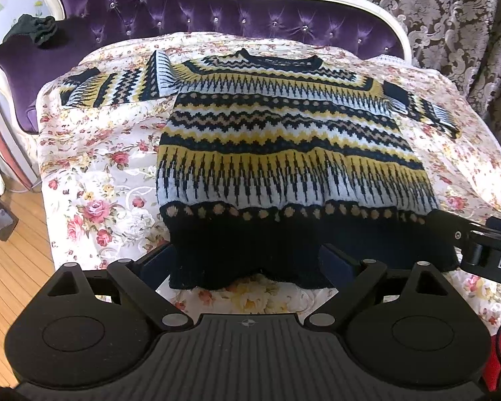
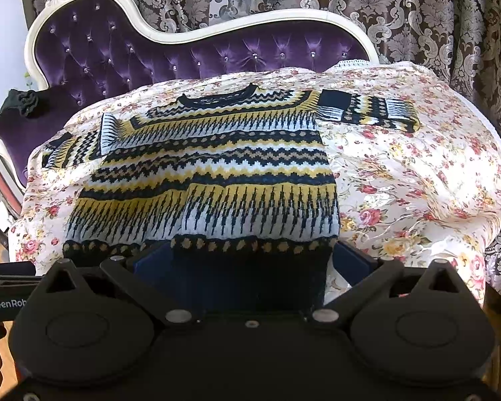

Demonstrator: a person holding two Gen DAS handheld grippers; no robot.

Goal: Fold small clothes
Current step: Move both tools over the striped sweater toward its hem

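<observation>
Sweater [image 1: 284,140] lies flat on floral cloth [image 1: 93,173], centre of left wrist view, sleeves spread toward upper left and right. Left gripper [image 1: 247,267] spread wide at bottom, black hem between fingers [image 1: 153,260]. Right gripper [image 1: 477,247] at right edge, by hem corner. Purple sofa [image 1: 217,10] above.

Right wrist view: sweater [image 2: 217,167] centre-left on cloth [image 2: 417,183]. Right gripper [image 2: 250,267] jaws apart, hem between fingers [image 2: 147,264]; grip unclear.

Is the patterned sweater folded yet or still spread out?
Spread out: the sweater lies flat on the floral cover, both sleeves extended sideways, with only its dark hem lifted at the front.
</observation>
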